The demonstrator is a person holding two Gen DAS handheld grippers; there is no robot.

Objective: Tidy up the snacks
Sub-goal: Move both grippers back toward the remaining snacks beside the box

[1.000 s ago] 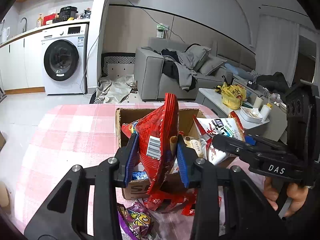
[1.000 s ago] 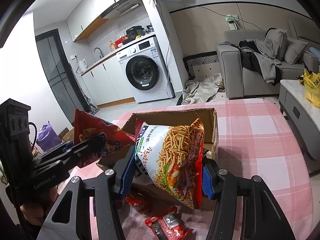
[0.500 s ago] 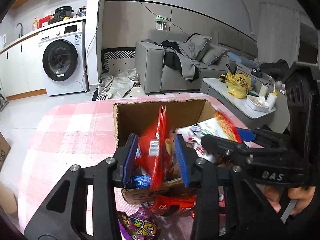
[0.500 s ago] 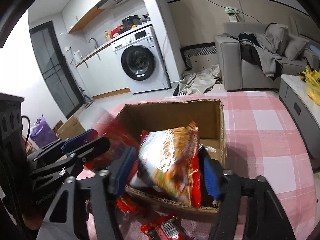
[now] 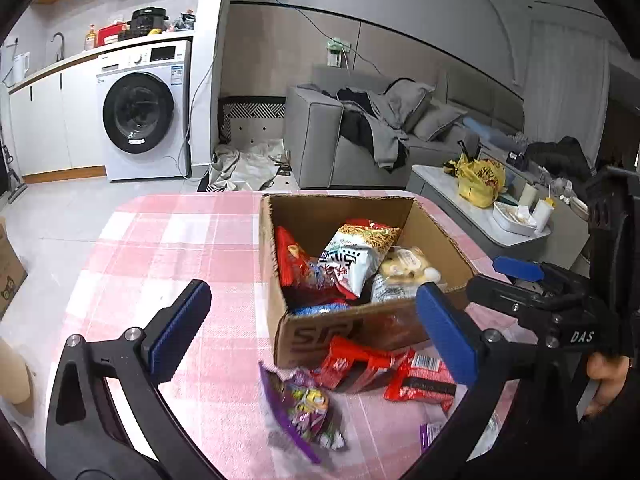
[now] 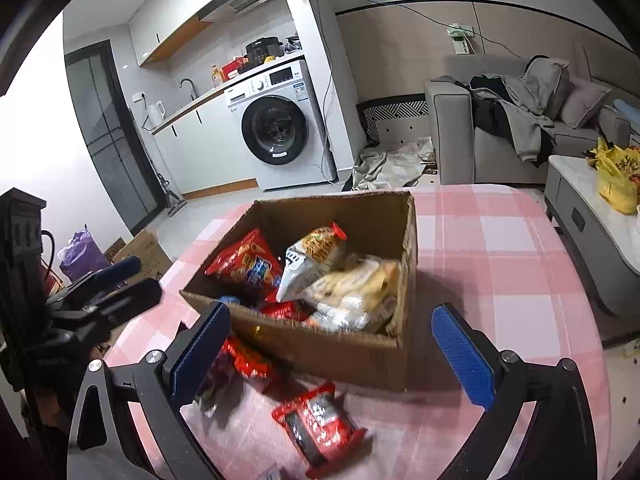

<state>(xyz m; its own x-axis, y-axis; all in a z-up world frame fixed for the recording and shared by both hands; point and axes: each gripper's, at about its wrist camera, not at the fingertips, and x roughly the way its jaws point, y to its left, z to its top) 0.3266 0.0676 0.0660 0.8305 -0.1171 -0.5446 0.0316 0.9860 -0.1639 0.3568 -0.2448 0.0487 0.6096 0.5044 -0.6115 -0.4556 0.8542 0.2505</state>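
Observation:
An open cardboard box [image 5: 344,332] [image 6: 320,348] stands on the pink checked table. In it lie a red chip bag [image 5: 292,260] [image 6: 246,266], a white noodle-snack bag [image 5: 356,252] [image 6: 316,256] and a pale yellow bag [image 5: 404,266] [image 6: 352,284]. My left gripper [image 5: 313,290] hovers over the box's near left corner. Its jaws are opening wide and grip nothing. My right gripper [image 6: 331,310] hangs over the near wall with its jaws opening too, also gripping nothing. In front of the box lie a purple packet [image 5: 304,404] and red packets [image 5: 360,364] [image 6: 320,420].
The tablecloth [image 5: 168,248] stretches bare to the left of the box and also to its right [image 6: 500,264]. A hand [image 5: 608,376] holds the right gripper's handle. Beyond the table are a low coffee table [image 5: 460,200] with a yellow bag, a grey sofa and a washing machine.
Both grippers opened. The red chip bag left my left gripper and the noodle bag left my right one, and both now lie in the box. My left gripper sank slightly.

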